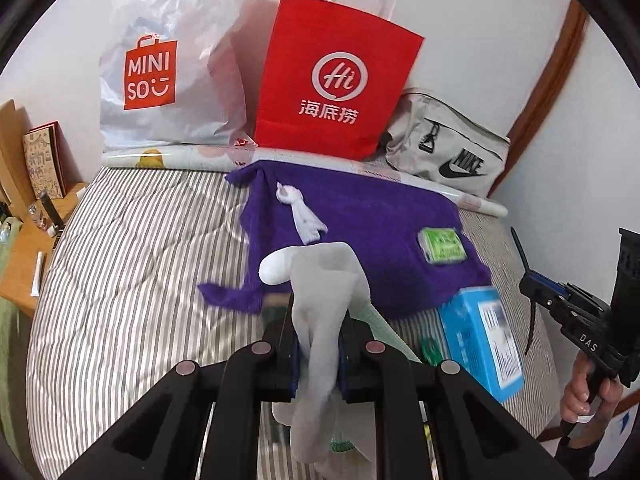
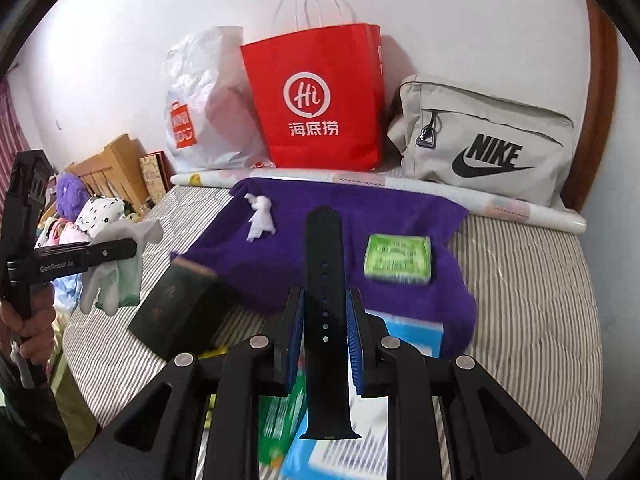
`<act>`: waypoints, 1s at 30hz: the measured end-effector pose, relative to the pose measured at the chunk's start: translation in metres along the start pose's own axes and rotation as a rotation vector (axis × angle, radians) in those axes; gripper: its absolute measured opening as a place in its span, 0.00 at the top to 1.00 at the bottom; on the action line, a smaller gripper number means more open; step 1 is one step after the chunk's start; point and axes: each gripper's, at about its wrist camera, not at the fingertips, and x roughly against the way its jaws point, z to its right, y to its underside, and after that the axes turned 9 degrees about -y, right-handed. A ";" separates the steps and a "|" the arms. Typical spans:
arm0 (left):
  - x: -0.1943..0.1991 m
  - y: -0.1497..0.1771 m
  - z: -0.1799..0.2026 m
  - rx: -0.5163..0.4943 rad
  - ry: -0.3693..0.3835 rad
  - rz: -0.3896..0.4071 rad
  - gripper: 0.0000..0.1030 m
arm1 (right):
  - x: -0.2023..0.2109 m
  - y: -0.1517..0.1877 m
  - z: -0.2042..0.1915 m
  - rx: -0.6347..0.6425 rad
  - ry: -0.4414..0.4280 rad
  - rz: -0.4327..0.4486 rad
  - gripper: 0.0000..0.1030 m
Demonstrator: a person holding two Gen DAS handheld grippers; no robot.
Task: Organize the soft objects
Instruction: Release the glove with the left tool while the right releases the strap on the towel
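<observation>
Left gripper point(image 1: 316, 356) clenches a limp grey sock point(image 1: 324, 320) above the bed point(image 1: 120, 260) (purple towel point(image 1: 360, 216) straight ahead), while right gripper point(image 2: 325, 340) grasps a black strap point(image 2: 324, 300) lengthwise.

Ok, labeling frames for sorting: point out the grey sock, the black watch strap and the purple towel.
grey sock point(image 1: 320, 320), left wrist view, mid-leg.
black watch strap point(image 2: 323, 280), right wrist view, holed middle.
purple towel point(image 2: 344, 216), right wrist view, centre.

Bright, even, soft-shadowed; fisheye-bent with dark corners, slight motion blur on blue box point(image 1: 482, 340) and green packet point(image 2: 398, 258), glare absent from nowhere noticeable.
</observation>
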 end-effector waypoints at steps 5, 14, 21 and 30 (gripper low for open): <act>-0.026 -0.024 -0.001 0.008 -0.003 -0.014 0.87 | -0.037 -0.024 0.014 0.000 0.000 -0.027 0.80; -0.079 -0.060 0.005 0.019 0.012 -0.063 0.87 | -0.096 -0.054 0.036 -0.019 -0.007 -0.097 0.80; -0.117 -0.069 0.005 0.017 -0.019 -0.122 0.86 | -0.125 -0.050 0.059 -0.045 0.095 -0.170 0.80; -0.149 -0.070 0.009 0.004 -0.015 -0.176 0.86 | -0.142 -0.042 0.075 -0.065 0.130 -0.240 0.80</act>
